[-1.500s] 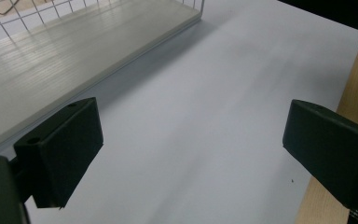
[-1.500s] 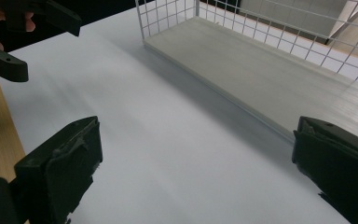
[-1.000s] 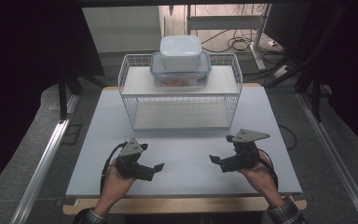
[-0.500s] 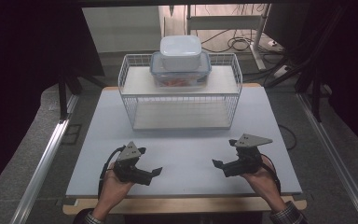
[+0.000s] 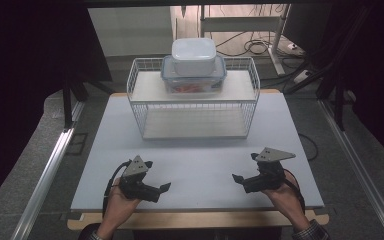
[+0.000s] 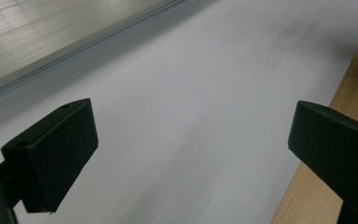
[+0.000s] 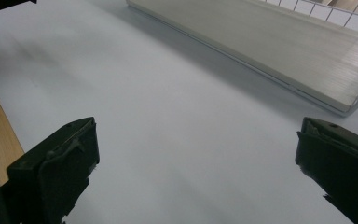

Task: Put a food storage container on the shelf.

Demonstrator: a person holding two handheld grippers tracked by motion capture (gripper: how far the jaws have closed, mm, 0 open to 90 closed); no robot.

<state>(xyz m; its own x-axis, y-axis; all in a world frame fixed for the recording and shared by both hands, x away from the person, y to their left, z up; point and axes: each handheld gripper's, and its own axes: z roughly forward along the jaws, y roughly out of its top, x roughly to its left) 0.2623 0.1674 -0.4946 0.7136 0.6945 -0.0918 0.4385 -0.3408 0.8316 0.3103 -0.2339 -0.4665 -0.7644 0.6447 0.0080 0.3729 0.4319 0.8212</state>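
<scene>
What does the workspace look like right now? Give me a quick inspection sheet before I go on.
Surface: white tabletop with a wooden front edge; bare around the grippers.
Job's things: white wire rack at the far side; on its top shelf a clear food container with a blue-rimmed lid, a smaller white container stacked on it.
Clutter: nothing seen.
Grippers: left gripper and right gripper both open, holding nothing, low over the near tabletop, apart from the rack.
Cables: a black cable trails from the left gripper; loose floor cables behind the table.
Surroundings: dark panels at both sides, metal rails along the floor.
</scene>
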